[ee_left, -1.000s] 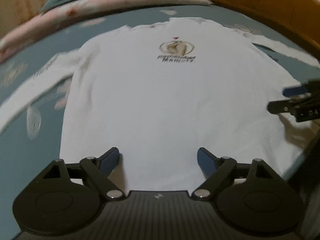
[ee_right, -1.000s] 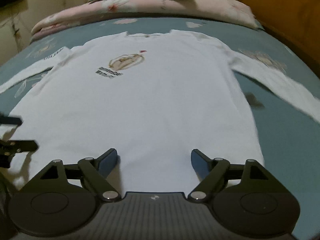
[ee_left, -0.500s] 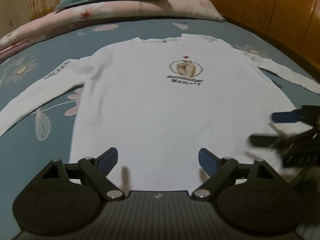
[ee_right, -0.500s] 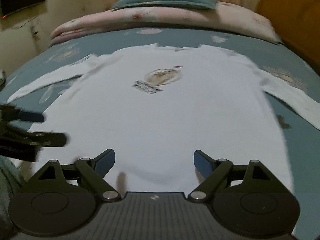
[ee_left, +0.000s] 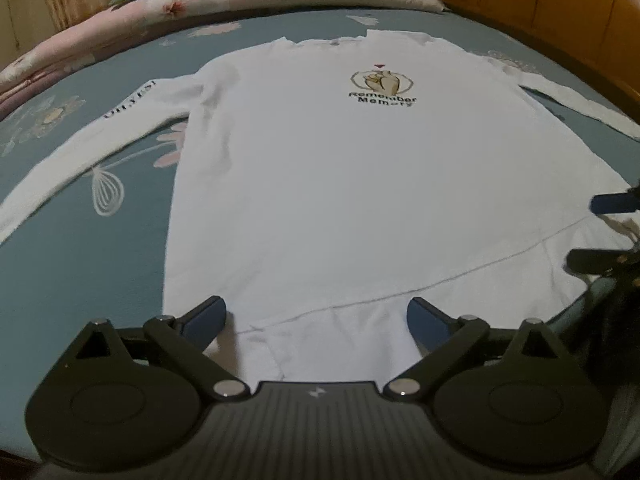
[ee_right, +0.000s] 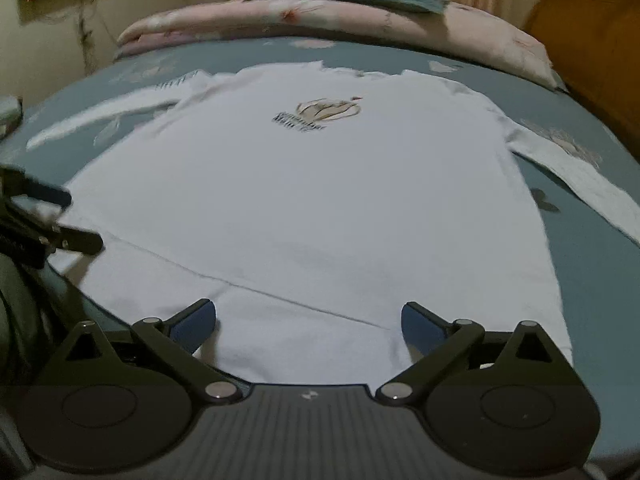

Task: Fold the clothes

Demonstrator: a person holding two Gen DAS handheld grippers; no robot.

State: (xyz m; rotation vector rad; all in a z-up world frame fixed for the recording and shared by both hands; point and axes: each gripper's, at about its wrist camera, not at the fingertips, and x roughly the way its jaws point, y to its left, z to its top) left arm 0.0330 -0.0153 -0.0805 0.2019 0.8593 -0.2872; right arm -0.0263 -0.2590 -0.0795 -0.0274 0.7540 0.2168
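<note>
Both grippers' jaws opening wide, empty, above white shirt (ee_left: 340, 184); quilt (ee_right: 320, 20), seemingly folded, beyond.

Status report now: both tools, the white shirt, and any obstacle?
Left tool and right tool opening, nothing pinched. White shirt flat on bed, sleeves spread, unfolded. No obstacle on it.

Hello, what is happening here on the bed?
A person with a gripper in each hand is about to fold a white long-sleeved shirt, which lies flat on the bed, sleeves spread. The left gripper and right gripper are at its hem, jaws opening, gripping nothing.
</note>
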